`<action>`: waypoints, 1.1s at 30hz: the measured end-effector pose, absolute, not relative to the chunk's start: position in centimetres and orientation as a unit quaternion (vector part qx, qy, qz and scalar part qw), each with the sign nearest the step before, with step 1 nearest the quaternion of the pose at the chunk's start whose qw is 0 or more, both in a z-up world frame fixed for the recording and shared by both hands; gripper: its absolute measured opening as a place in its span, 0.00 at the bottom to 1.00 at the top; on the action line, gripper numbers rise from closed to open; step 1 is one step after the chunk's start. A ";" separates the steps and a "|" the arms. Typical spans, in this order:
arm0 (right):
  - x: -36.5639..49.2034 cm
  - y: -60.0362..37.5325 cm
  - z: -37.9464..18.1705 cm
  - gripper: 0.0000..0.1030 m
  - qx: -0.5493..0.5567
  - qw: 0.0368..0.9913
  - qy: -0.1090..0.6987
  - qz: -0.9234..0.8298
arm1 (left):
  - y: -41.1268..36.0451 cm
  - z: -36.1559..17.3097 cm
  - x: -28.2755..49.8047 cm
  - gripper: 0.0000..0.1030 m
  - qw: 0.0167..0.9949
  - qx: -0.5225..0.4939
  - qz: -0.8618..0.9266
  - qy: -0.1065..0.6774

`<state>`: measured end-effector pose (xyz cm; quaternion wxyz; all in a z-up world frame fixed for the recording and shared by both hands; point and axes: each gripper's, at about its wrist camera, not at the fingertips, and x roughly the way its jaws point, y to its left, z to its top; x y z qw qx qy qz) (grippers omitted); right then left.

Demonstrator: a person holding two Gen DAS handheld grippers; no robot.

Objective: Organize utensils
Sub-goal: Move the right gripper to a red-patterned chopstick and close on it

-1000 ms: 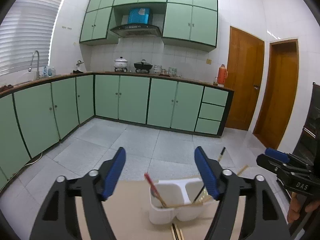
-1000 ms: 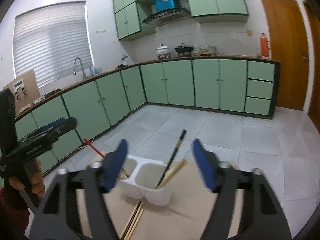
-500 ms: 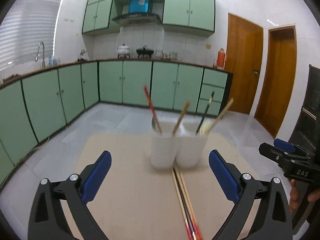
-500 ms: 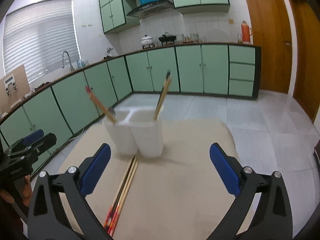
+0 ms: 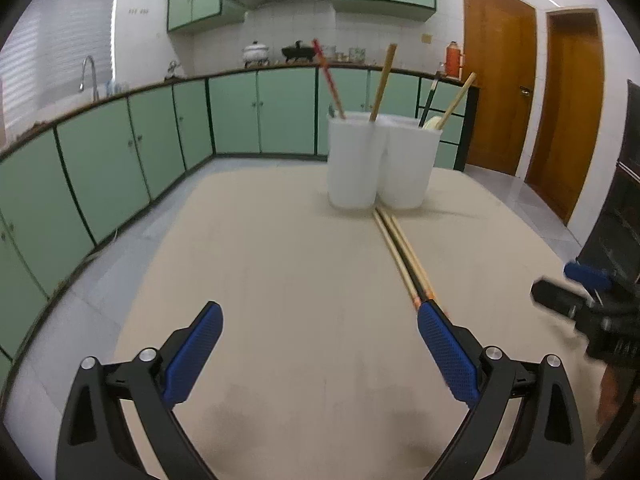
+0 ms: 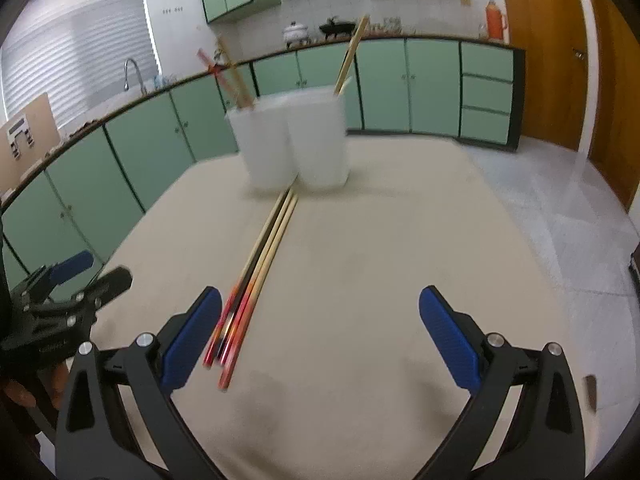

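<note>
A white two-compartment utensil holder (image 5: pixel 378 162) stands at the far side of a beige table (image 5: pixel 280 280) with several chopsticks upright in it. It also shows in the right wrist view (image 6: pixel 294 144). A bundle of loose chopsticks (image 5: pixel 402 254) lies on the table in front of the holder, running toward me; it shows in the right wrist view (image 6: pixel 256 276) too. My left gripper (image 5: pixel 318 350) is open and empty, its right finger near the bundle's near end. My right gripper (image 6: pixel 320 338) is open and empty, its left finger beside the bundle's near end.
Green kitchen cabinets (image 5: pixel 120 152) line the walls beyond the table, with a sink tap (image 5: pixel 90 72) at left. Wooden doors (image 5: pixel 536 92) stand at right. The grey tiled floor (image 6: pixel 560 208) surrounds the table. The other gripper appears at each view's edge (image 5: pixel 588 308).
Both grippers have dropped and pulled back from above the holder to low over the table's near side. The holder now stands farther off and the loose chopsticks lie between the fingers' reach.
</note>
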<state>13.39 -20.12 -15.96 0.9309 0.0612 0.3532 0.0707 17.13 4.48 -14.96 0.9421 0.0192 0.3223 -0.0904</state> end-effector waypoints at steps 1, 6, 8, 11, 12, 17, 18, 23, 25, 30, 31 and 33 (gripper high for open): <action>13.1 -19.6 -16.4 0.93 0.058 0.929 0.359 0.075 | 4.6 -15.0 17.1 0.93 0.941 0.015 -0.088 0.325; 11.9 -17.1 -18.1 0.77 0.036 0.917 0.385 0.097 | 5.1 -15.2 16.6 0.93 0.940 0.009 -0.079 0.333; 11.6 -16.5 -18.4 0.75 0.032 0.915 0.390 0.100 | 5.4 -15.2 16.3 0.93 0.940 0.014 -0.079 0.332; 11.3 -15.5 -18.9 0.64 0.016 0.912 0.397 0.105 | 5.7 -15.1 15.9 0.93 0.940 0.014 -0.080 0.332; 11.3 -15.3 -19.0 0.60 0.012 0.911 0.399 0.105 | 5.7 -15.1 15.9 0.93 0.940 0.014 -0.080 0.332; 11.3 -14.7 -19.3 0.49 0.006 0.908 0.407 0.101 | 5.7 -15.3 15.6 0.93 0.939 0.018 -0.080 0.334; 11.3 -14.6 -19.3 0.46 0.003 0.908 0.406 0.099 | 5.7 -15.4 15.6 0.93 0.939 0.018 -0.080 0.335; 11.3 -14.0 -19.4 0.32 -0.014 0.910 0.403 0.101 | 5.9 -15.5 15.5 0.93 0.938 0.016 -0.080 0.336; 11.2 -13.6 -19.4 0.21 -0.022 0.909 0.402 0.109 | 5.9 -15.4 15.4 0.93 0.939 0.015 -0.081 0.335; 11.5 -13.7 -19.4 0.07 -0.042 0.909 0.402 0.102 | 5.9 -15.5 15.3 0.93 0.939 0.014 -0.082 0.333; 11.6 -14.1 -19.3 0.07 -0.038 0.909 0.403 0.097 | 5.9 -15.5 15.3 0.93 0.939 0.014 -0.082 0.334; 11.7 -14.7 -19.2 0.08 -0.025 0.909 0.405 0.096 | 5.9 -15.5 15.4 0.93 0.939 0.014 -0.082 0.335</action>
